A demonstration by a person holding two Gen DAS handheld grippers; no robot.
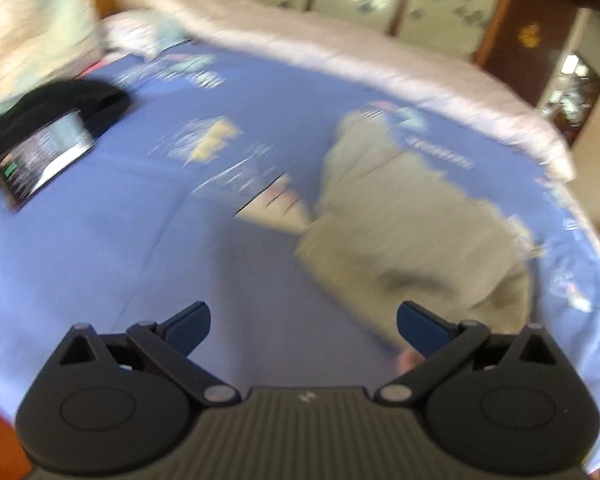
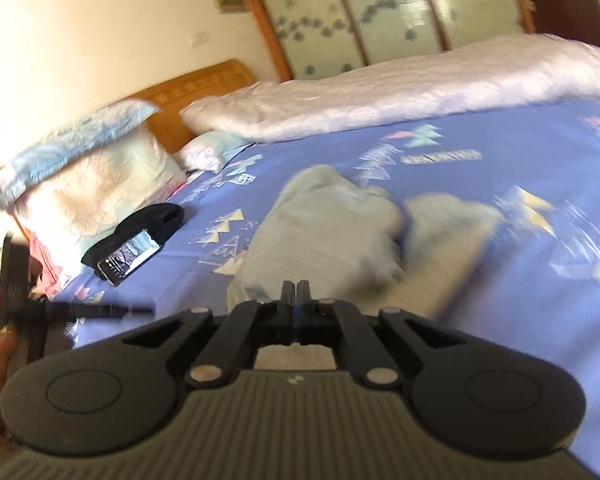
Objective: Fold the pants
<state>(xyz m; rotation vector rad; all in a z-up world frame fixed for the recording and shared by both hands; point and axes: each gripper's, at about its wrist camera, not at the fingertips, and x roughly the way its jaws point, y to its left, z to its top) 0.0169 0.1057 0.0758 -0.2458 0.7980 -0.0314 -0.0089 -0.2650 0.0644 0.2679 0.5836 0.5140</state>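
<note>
My left claw (image 1: 303,326) is spread wide above the blue sheet (image 1: 120,240), holding nothing. My right claw (image 2: 295,292) is pressed together at the near end of the grey pants (image 2: 324,236); whether cloth sits between the fingers I cannot tell. The pants lie bunched mid-bed. A phone (image 2: 129,258) rests on a black cloth (image 2: 156,216) near the pillows (image 2: 88,184), by the head edge.
</note>
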